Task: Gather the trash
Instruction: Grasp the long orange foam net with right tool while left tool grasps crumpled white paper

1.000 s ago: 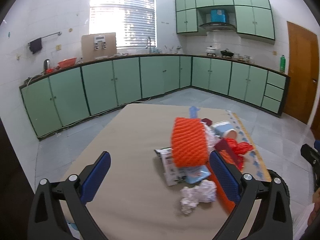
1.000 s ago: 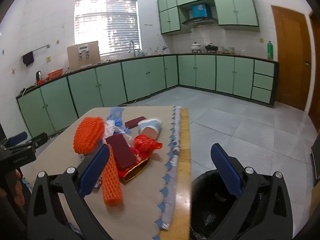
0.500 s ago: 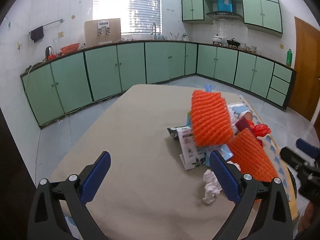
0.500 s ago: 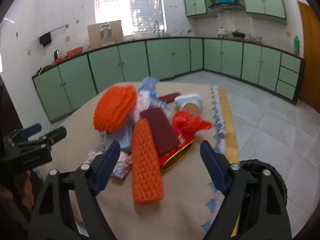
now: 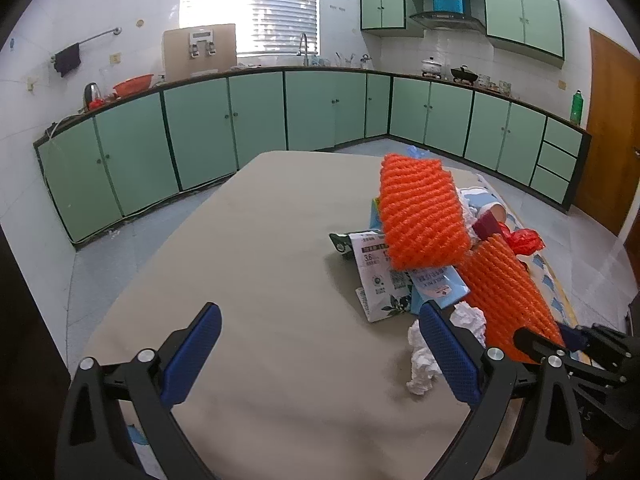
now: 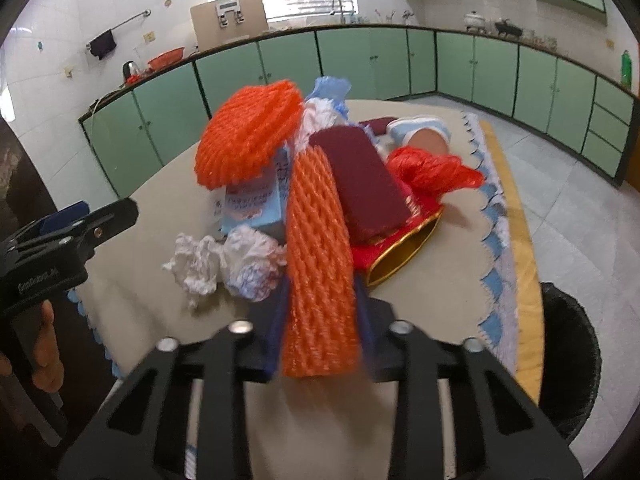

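our left gripper [image 5: 316, 354] hovers spread and empty over the table [image 5: 248, 264], the trash pile just to its right. our right gripper [image 6: 320, 334] is clenched on the near end of the orange foam net sleeve [image 6: 316, 248]; it looks light and squashy, so we grip gently.

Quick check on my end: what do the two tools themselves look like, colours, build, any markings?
Both match: the left tool and right tool have matte black, angular frames with triangular cutouts and silver screw heads at the joints. Their fingers carry blue pads with a fine grid texture. In the right wrist view, the left tool's body bears small pale lettering, too blurred to read. A bare hand grips it; no cables visible.
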`<action>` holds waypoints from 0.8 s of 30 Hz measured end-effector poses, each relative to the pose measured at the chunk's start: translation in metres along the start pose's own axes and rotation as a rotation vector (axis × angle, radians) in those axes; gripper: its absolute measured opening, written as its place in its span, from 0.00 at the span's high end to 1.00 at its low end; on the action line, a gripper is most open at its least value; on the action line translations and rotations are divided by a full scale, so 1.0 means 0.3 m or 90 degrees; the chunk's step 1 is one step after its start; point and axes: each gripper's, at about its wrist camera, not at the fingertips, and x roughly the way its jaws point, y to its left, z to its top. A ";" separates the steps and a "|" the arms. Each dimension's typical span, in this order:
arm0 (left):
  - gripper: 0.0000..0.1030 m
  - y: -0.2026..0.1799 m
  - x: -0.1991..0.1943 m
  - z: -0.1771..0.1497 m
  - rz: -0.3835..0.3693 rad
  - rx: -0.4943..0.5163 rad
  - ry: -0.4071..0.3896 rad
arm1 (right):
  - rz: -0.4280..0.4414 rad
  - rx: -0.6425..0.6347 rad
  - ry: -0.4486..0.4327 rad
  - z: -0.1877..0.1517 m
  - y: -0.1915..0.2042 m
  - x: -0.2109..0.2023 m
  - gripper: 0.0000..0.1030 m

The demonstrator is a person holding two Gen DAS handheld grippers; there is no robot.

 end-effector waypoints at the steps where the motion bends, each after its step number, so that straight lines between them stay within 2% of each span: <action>1: 0.06 -0.006 0.000 -0.001 0.000 0.002 0.000 | 0.005 -0.003 0.003 -0.003 0.002 0.000 0.85; 5: 0.06 -0.024 -0.003 -0.006 -0.006 0.006 0.002 | 0.012 -0.007 -0.001 -0.008 0.001 -0.015 0.89; 16: 0.07 -0.129 0.016 -0.029 -0.051 0.030 0.021 | 0.004 0.015 -0.035 0.002 -0.044 -0.135 0.90; 21: 0.21 -0.165 0.063 -0.039 -0.069 0.040 0.046 | -0.015 0.026 -0.046 0.005 -0.081 -0.160 0.90; 24: 0.35 -0.180 0.097 -0.048 -0.085 0.039 0.071 | -0.023 0.033 -0.050 0.004 -0.104 -0.170 0.90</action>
